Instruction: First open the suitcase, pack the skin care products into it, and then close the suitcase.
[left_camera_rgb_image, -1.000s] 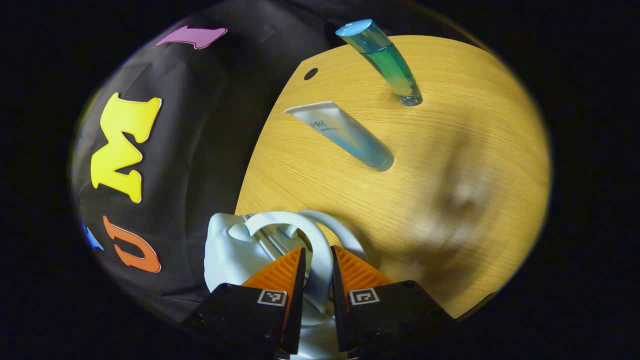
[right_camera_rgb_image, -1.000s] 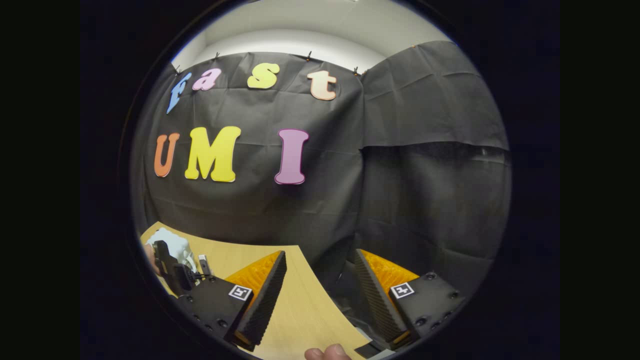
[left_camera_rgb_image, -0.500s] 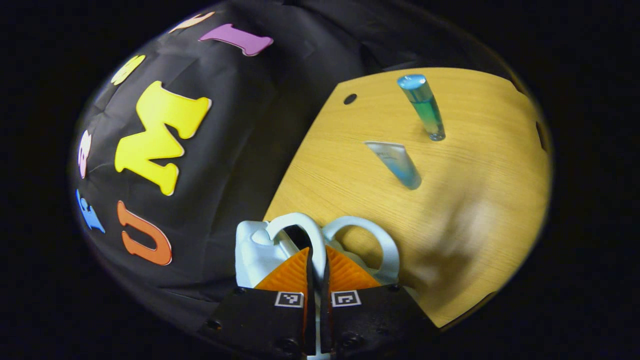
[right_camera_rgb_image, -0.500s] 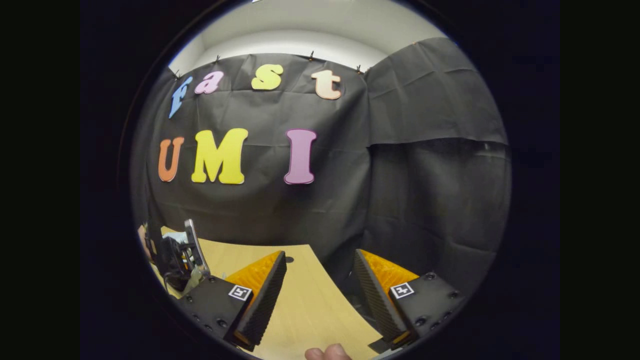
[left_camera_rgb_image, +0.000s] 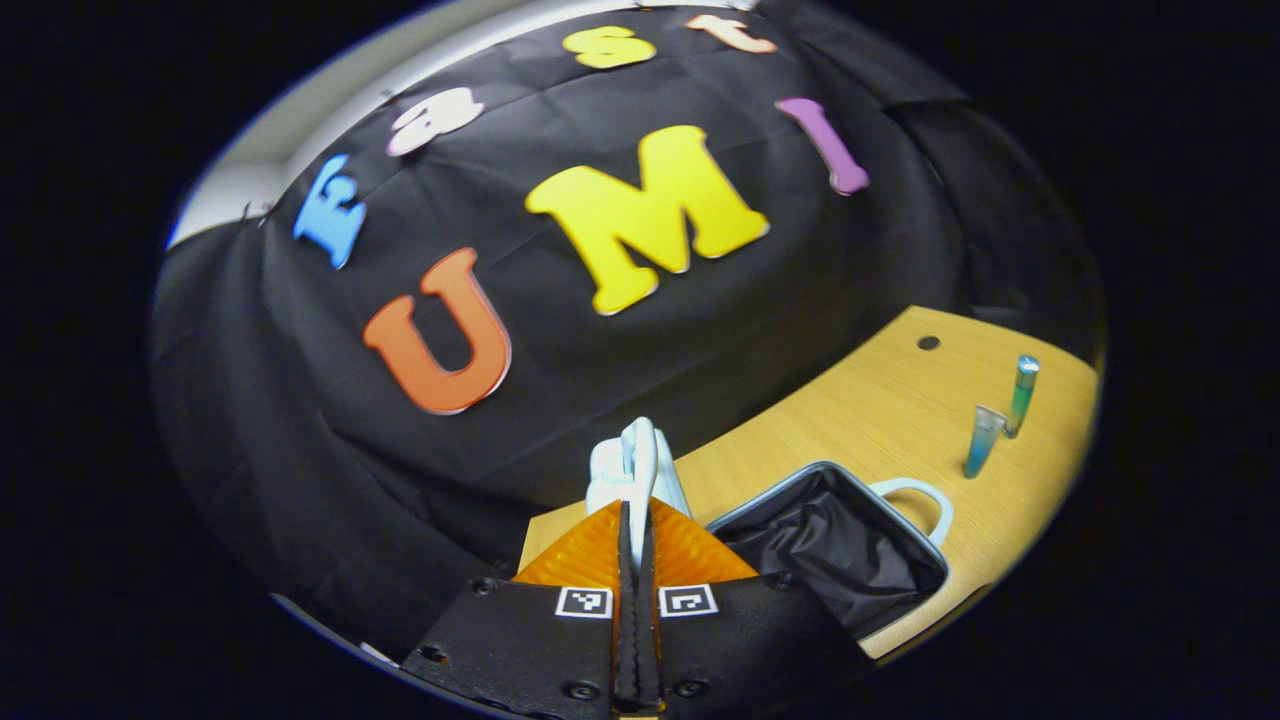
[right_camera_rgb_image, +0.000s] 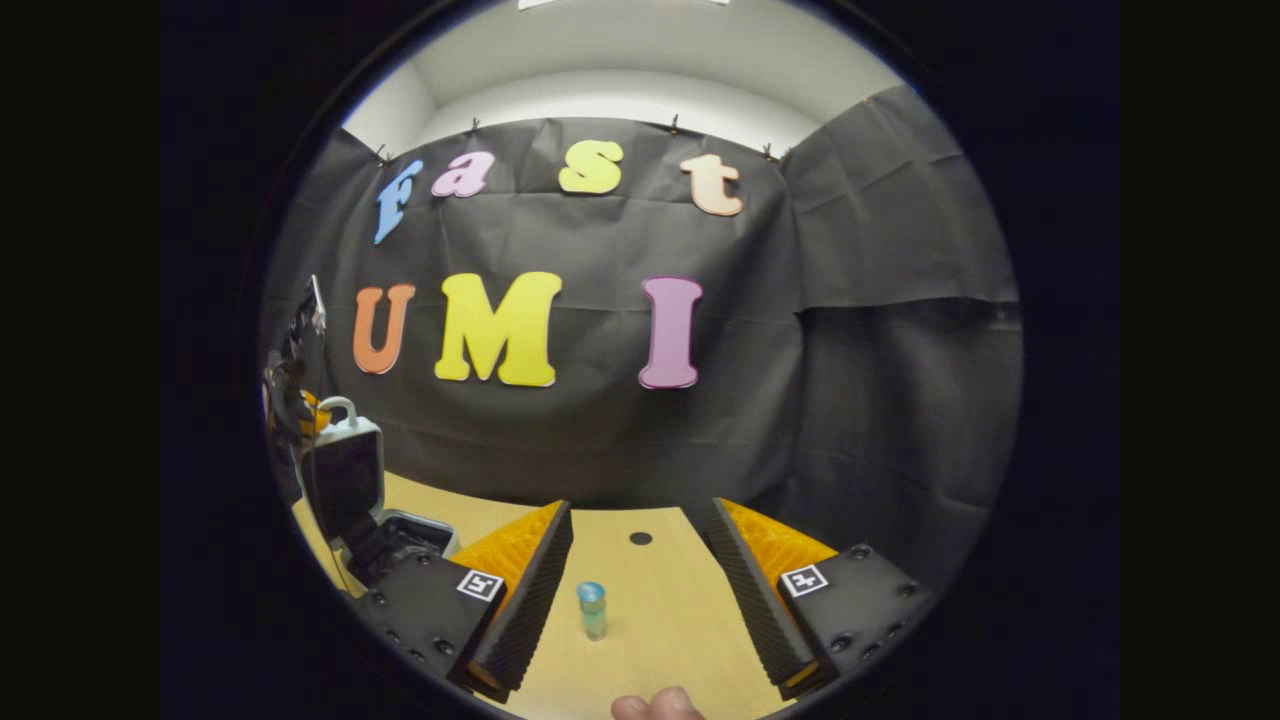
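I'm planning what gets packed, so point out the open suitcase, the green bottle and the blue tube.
suitcase (left_camera_rgb_image: 835, 545), left gripper view, black lining inside.
green bottle (right_camera_rgb_image: 592, 610), right gripper view, its body.
blue tube (left_camera_rgb_image: 980, 440), left gripper view, mid-body.

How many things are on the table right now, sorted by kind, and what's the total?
Suitcases: 1, the open suitcase, its lid handle clamped in the left tongs.
Bottles: 1, the green-blue bottle, standing.
Tubes: 1, the blue tube, standing beside the bottle.
Total: 3.
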